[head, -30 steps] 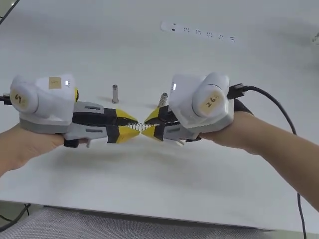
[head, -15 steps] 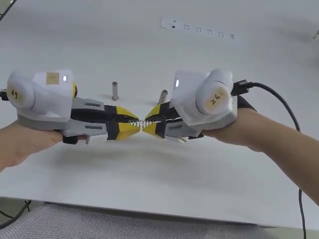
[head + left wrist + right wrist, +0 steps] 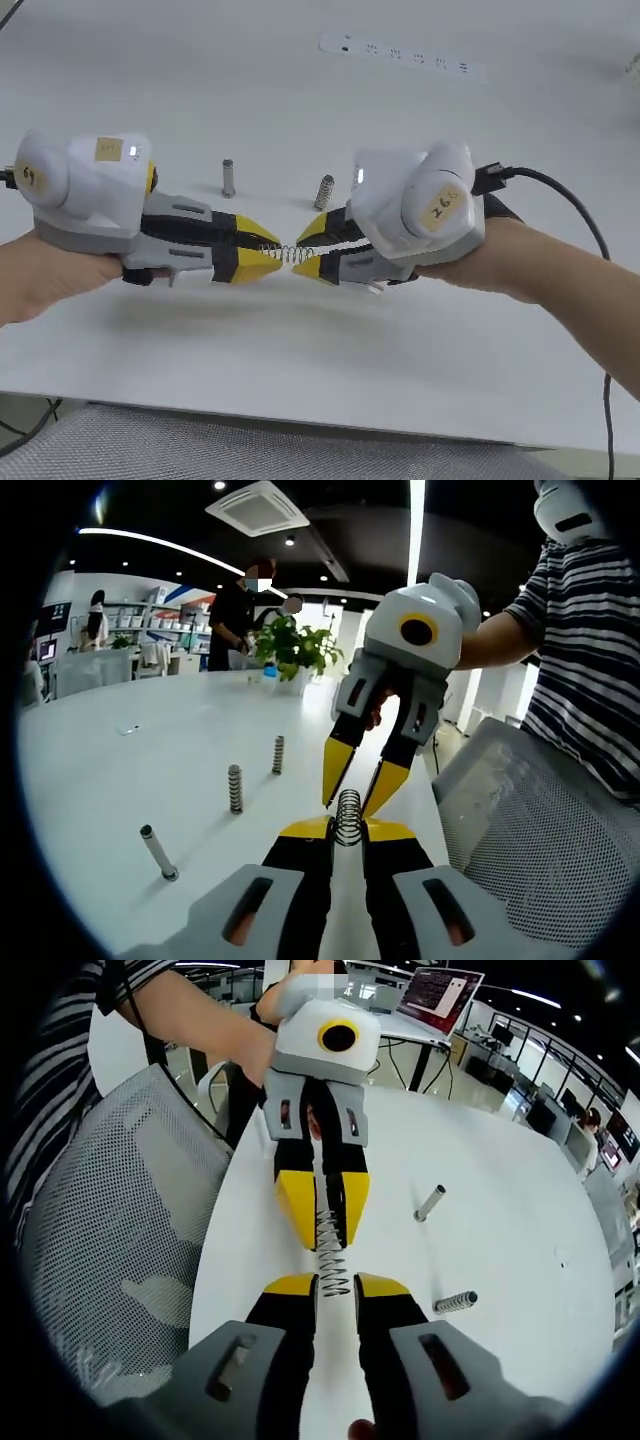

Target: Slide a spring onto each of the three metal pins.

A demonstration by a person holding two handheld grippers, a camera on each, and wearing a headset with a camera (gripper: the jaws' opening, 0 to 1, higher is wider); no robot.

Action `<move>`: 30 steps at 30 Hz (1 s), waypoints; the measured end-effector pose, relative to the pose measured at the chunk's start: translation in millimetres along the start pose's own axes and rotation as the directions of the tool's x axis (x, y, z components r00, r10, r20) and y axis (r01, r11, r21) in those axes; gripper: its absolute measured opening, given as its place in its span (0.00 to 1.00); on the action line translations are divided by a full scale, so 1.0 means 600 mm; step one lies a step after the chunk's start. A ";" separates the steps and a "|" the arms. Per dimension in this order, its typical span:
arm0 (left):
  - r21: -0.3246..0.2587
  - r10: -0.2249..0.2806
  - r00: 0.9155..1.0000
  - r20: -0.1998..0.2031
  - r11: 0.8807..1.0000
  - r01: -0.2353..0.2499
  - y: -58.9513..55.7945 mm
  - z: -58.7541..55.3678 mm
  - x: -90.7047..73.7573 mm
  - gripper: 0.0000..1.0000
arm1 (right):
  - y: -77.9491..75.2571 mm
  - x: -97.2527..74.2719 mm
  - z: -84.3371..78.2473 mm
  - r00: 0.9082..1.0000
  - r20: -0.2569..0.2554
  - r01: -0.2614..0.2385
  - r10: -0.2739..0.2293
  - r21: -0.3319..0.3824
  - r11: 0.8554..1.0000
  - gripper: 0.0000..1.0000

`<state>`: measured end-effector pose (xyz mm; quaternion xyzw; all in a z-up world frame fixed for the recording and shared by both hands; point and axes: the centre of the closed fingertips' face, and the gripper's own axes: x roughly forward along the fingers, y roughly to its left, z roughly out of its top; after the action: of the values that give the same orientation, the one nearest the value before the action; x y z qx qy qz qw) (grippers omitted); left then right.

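A small steel spring spans the gap between my two grippers, which meet tip to tip above the white table. My left gripper is shut on one end of the spring. My right gripper is shut on the other end of the spring. Beyond the tips stand a bare metal pin and a pin wearing a spring. In the left gripper view the bare pin is nearest, with two spring-covered pins behind it.
A white power strip lies at the table's far edge. A black cable trails from my right gripper. A mesh chair sits below the near edge. People stand far off in the room.
The camera has shifted a little. Both grippers stay tip to tip on the spring. The right gripper has rolled slightly, and the gap between the tips looks a touch wider.
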<state>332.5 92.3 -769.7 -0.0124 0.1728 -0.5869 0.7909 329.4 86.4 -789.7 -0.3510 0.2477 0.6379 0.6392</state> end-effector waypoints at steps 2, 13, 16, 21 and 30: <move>0.004 -0.007 1.000 -0.006 1.000 0.007 0.000 -0.001 0.000 0.07 | 0.002 -0.003 -0.003 1.000 0.002 -0.003 0.003 0.007 1.000 0.16; 0.016 -0.053 0.998 -0.022 0.998 0.053 -0.012 -0.002 0.004 0.07 | 0.014 -0.005 -0.005 1.000 0.017 -0.019 0.019 -0.006 1.000 0.13; 0.018 -0.060 0.998 -0.027 0.998 0.060 -0.013 -0.004 0.004 0.07 | 0.017 -0.005 -0.007 1.000 0.011 -0.021 0.021 -0.005 1.000 0.13; 0.017 -0.067 0.997 -0.034 0.998 0.068 -0.014 -0.006 0.003 0.07 | 0.021 -0.007 -0.006 1.000 0.013 -0.020 0.020 -0.009 1.000 0.12; 0.008 -0.073 0.996 -0.046 0.997 0.074 -0.013 -0.013 0.003 0.07 | 0.015 -0.022 0.011 1.000 0.003 -0.012 0.012 -0.082 0.997 0.12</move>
<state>323.4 89.7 -775.4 -0.0014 0.1876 -0.6165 0.7647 318.6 82.2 -776.5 -0.3744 0.2222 0.6520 0.6208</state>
